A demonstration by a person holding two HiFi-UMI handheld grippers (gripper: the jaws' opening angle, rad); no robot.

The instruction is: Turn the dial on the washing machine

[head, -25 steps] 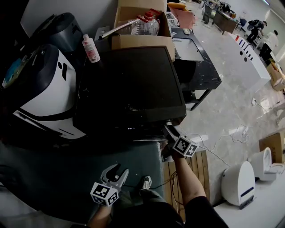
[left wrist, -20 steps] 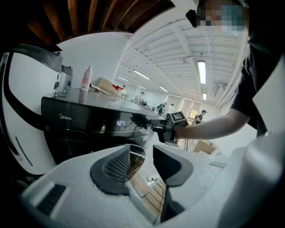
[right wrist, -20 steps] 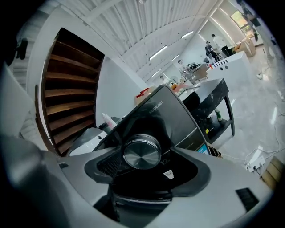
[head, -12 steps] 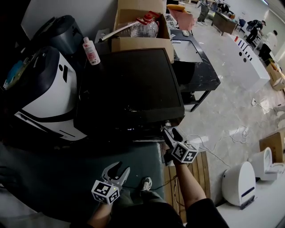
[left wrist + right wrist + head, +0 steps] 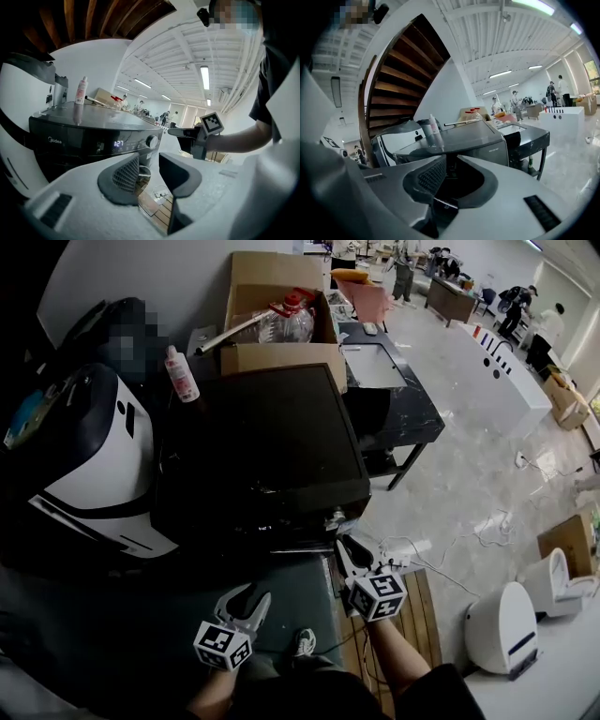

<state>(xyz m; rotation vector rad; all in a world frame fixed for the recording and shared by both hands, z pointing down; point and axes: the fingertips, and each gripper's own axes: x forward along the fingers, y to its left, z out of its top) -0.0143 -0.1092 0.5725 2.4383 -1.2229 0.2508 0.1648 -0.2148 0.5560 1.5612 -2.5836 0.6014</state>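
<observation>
The dark washing machine [image 5: 262, 446] fills the middle of the head view. Its silver dial [image 5: 151, 141] sits at the right end of the front panel, beside a lit display [image 5: 119, 143]. In the head view the dial [image 5: 332, 517] shows at the front right corner. My right gripper [image 5: 345, 546] is just in front of that corner, a short gap off the dial. Its jaws are closing to a narrow slit with nothing between them [image 5: 451, 161]. My left gripper [image 5: 246, 601] hangs lower left, away from the machine. Its jaws [image 5: 149, 161] are closing slightly, still open and empty.
A white appliance [image 5: 94, 456] stands left of the machine. A pink-labelled bottle [image 5: 180, 374] and a cardboard box [image 5: 281, 329] are behind it. A dark table [image 5: 394, 395] is at the right. A wooden pallet [image 5: 417, 601], floor cables [image 5: 469, 535] and a white unit [image 5: 502, 624] lie lower right.
The right gripper has drawn back a little from the dial's corner and its jaws have narrowed. The left gripper has stayed in much the same place. The head view has shifted.
</observation>
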